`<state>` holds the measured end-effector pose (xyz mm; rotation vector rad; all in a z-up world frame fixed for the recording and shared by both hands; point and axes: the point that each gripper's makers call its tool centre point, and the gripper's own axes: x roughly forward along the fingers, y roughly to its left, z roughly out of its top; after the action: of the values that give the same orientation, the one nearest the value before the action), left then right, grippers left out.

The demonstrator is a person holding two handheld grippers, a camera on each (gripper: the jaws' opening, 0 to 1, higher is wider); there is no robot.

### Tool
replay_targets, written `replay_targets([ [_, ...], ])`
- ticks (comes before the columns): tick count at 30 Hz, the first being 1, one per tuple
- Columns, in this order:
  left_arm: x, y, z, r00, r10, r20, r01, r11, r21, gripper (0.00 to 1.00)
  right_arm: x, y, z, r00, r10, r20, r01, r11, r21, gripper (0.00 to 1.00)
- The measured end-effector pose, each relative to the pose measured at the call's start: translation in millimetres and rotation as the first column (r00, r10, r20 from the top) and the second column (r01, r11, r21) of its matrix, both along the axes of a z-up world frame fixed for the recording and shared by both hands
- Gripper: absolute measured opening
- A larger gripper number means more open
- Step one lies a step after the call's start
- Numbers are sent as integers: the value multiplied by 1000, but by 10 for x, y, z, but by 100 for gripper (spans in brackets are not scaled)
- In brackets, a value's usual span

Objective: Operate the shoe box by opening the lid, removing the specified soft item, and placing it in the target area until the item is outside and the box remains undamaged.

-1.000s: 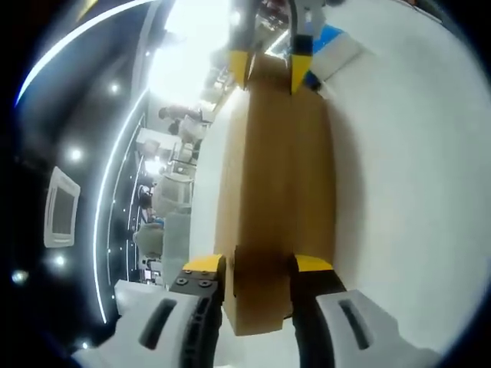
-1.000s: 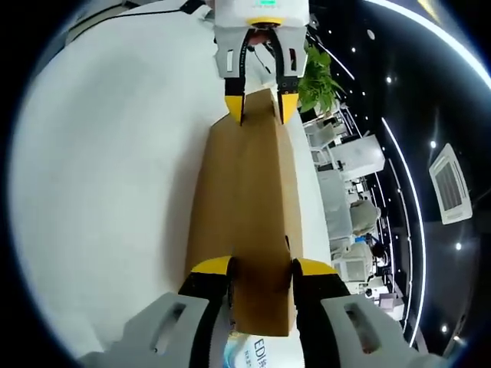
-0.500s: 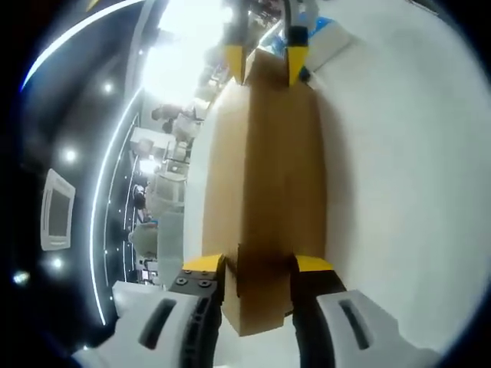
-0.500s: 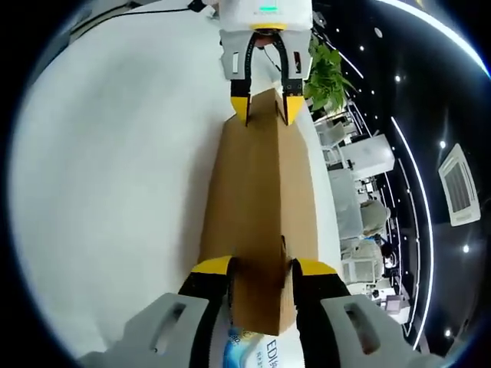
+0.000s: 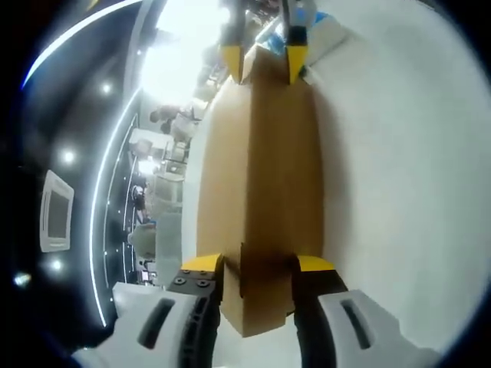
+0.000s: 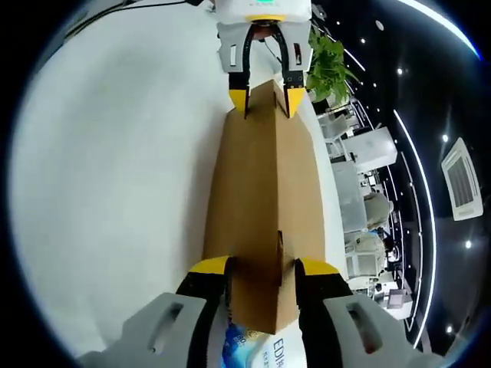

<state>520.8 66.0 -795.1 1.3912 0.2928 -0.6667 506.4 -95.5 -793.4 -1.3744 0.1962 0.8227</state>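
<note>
The near end of the brown shoe box (image 5: 261, 192) is clamped by the left gripper (image 5: 257, 264); its far end is pinched by the right gripper (image 6: 259, 268). The box is held above the white desk (image 6: 115, 169). Its contents are hidden.

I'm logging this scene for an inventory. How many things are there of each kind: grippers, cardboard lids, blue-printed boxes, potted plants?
Grippers: 2, left gripper and right gripper
Cardboard lids: 1, lid clamped at both ends
Blue-printed boxes: 1, box
Potted plants: 1, plant
Total: 5
</note>
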Motion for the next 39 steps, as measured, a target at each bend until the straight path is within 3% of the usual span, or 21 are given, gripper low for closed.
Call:
replay_targets([
  [13,-22,-4,-57,1000,-5,-1,5,1000,7,36,-16,1,-57,1000,1,7,-1,1000,-16,31],
  [20,-10,-6,-54,1000,-5,8,5,1000,1,35,-11,5,-105,1000,-17,23,18,1000,-17,39],
  [28,-5,-4,-65,1000,-5,9,5,1000,-6,34,47,14,-45,998,-51,48,52,999,-10,32],
  [39,-28,0,-62,1000,-17,-6,16,1000,-3,34,15,2,-46,999,-33,16,33,999,-18,31],
])
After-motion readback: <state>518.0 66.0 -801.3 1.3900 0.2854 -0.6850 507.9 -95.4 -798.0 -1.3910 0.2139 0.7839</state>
